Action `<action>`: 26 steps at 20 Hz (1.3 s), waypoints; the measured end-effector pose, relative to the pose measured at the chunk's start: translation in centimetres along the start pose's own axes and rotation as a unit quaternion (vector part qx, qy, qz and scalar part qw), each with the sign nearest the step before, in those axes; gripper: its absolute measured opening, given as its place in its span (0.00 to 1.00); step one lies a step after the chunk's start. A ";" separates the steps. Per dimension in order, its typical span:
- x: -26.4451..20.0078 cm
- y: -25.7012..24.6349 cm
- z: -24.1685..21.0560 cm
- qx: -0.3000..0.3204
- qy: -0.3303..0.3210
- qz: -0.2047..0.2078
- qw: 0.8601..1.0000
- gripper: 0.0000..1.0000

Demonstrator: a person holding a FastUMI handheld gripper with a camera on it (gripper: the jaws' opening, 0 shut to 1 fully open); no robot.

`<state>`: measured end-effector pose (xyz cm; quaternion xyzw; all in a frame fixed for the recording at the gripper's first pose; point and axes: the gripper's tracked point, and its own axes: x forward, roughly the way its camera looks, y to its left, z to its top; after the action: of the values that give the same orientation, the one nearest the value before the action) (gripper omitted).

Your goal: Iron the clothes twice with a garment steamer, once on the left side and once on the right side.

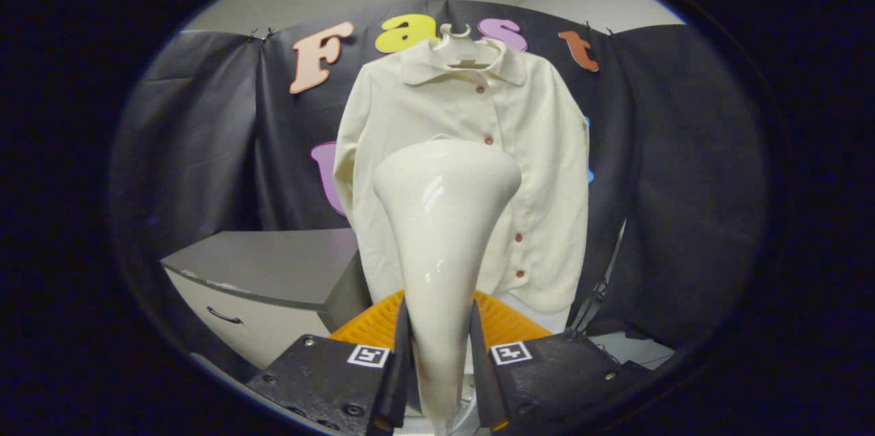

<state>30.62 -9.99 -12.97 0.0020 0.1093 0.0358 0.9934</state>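
Jaws narrow, both fingers (400, 354) clamped on steamer (444, 231) handle; head raised before hanging shirt (547, 169).

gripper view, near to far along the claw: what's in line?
Claw shut on the steamer handle → steamer's wide head → cream shirt on its hanger → black cloth wall.
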 end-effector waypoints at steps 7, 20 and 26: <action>3.4 -4.8 7.4 0.012 -0.039 -0.019 0.999 0.40; 12.6 -14.5 15.1 0.119 -0.097 -0.049 0.987 0.41; 15.2 -14.9 12.5 0.133 -0.084 -0.051 0.986 0.40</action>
<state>49.21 -23.68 -4.30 0.1316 0.0289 -0.0301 0.9904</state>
